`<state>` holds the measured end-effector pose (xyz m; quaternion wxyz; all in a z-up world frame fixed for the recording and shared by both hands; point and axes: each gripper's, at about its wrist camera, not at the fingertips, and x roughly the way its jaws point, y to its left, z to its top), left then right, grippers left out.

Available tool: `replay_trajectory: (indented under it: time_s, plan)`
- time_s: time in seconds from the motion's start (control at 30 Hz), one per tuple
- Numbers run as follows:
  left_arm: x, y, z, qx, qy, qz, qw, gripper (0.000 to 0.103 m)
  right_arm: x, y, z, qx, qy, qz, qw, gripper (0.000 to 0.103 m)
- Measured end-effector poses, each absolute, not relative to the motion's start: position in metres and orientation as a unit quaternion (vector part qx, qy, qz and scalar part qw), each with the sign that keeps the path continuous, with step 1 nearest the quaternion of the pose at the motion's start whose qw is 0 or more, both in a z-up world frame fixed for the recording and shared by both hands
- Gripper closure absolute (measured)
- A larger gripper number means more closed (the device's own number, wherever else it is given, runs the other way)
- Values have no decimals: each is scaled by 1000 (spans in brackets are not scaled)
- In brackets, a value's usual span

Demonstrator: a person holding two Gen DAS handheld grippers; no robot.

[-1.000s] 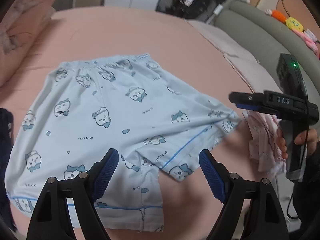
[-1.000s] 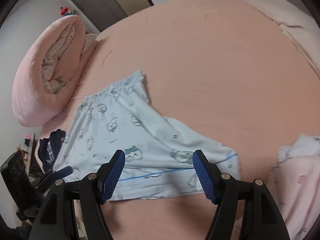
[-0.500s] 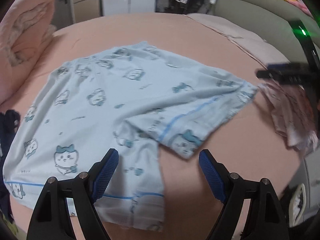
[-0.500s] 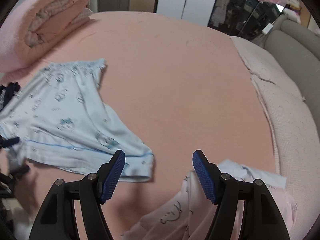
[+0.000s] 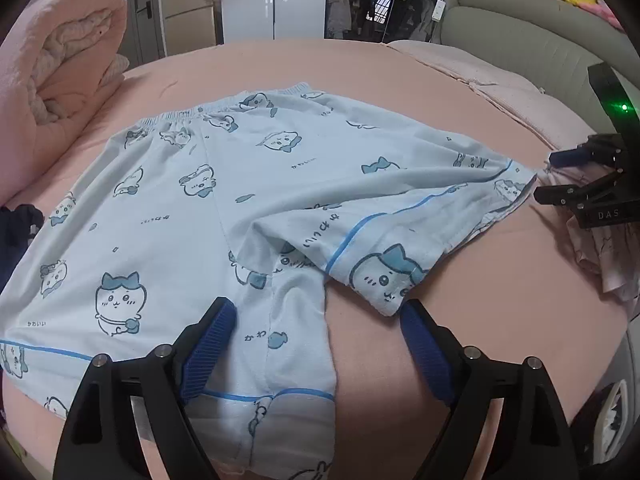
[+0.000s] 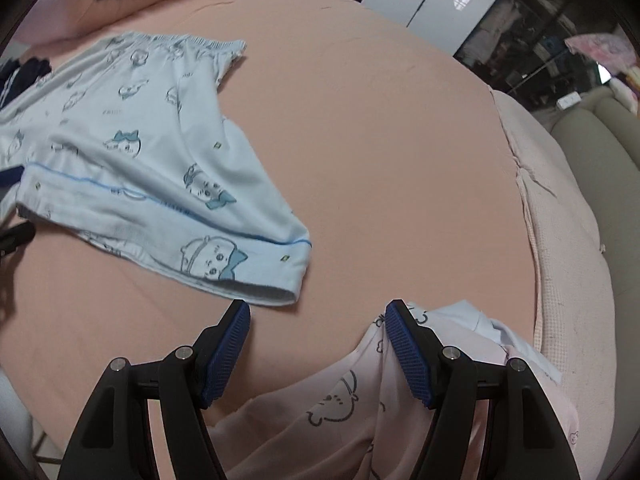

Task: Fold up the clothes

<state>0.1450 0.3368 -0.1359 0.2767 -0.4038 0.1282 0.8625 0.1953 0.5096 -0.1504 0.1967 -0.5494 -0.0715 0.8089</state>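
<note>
Light blue cartoon-print shorts [image 5: 224, 184] lie spread on the pink bed sheet [image 5: 500, 312], waistband at the far side, the right leg [image 6: 208, 224] rumpled and folded over. My left gripper [image 5: 316, 344] hangs open just above the near crotch seam and left leg hem, holding nothing. My right gripper [image 6: 318, 344] is open over bare sheet, close to the right leg's hem corner. In the left wrist view the right gripper [image 5: 576, 184] shows from the side at the far right, jaws apart. A pale pink printed garment [image 6: 360, 400] lies under the right gripper.
A rolled pink duvet [image 5: 60, 80] sits at the far left. A dark navy garment [image 5: 18, 224] lies at the left bed edge. A grey padded headboard [image 5: 532, 36] with plush toys runs along the right. A textured pink blanket [image 6: 568, 248] covers the right side.
Both grippers have dropped lower and swung: the left view now sits nearer the shorts' crotch, the right view turned from the shorts toward the bare sheet and pink garment. Both stayed open.
</note>
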Motion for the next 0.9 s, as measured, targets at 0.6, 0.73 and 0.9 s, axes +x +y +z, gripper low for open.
replay_trajectory:
  time_s: [0.6, 0.73, 0.9]
  plan:
    - [176, 355, -117, -289, 203, 903, 244, 17, 164, 541, -171, -510, -20, 820, 260, 33]
    - [191, 374, -124, -241, 275, 899, 239, 17, 172, 535, -171, -488, -28, 826, 280, 33]
    - [186, 382, -130, -257, 273, 897, 234, 17, 175, 523, -174, -481, -29, 827, 289, 33]
